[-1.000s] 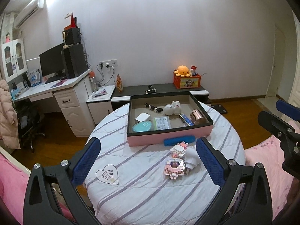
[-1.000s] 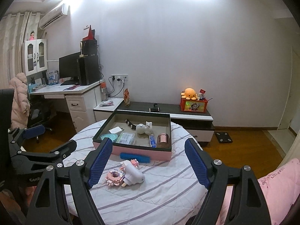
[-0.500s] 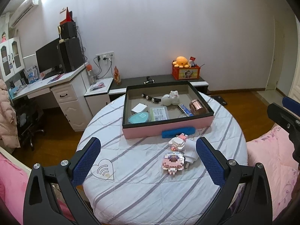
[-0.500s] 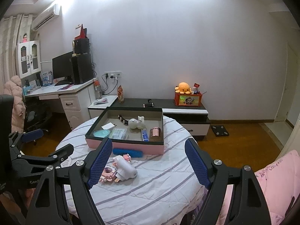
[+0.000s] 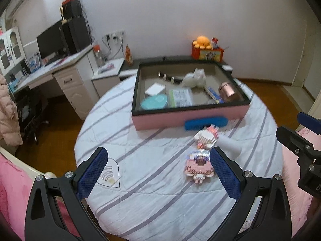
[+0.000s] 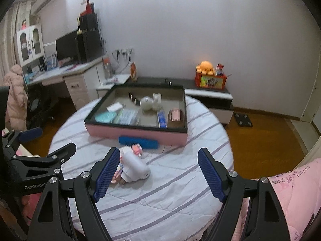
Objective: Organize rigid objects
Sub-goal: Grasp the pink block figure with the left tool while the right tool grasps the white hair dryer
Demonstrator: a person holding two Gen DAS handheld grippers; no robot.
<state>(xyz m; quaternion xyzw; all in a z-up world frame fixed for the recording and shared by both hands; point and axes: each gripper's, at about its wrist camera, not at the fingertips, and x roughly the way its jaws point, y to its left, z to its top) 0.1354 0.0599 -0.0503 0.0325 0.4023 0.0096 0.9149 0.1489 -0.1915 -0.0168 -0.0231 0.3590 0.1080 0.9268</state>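
Round striped surface (image 5: 152,182) is carrying a pink tray (image 5: 190,116); the left tool (image 5: 158,172) is hovering wide, holding nothing, near a pink block toy (image 5: 198,165).

From the right, the right tool (image 6: 158,174) is gaping wide beside a white cylinder (image 6: 134,166), possibly a charger, probably awaiting grasping and traying.

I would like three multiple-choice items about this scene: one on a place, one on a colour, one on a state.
1. Where does the blue bar lie?
A. inside the tray
B. on the table against the tray's front wall
C. on the floor

2. What colour is the front wall of the tray?
A. pink
B. green
C. yellow

3. In what state is the left gripper?
A. shut on a toy
B. shut on nothing
C. open, holding nothing

Answers: 1 B, the bar lies on the cloth at the wall's foot; 2 A, the wall is pink under a dark rim; 3 C, its fingers stand wide apart.
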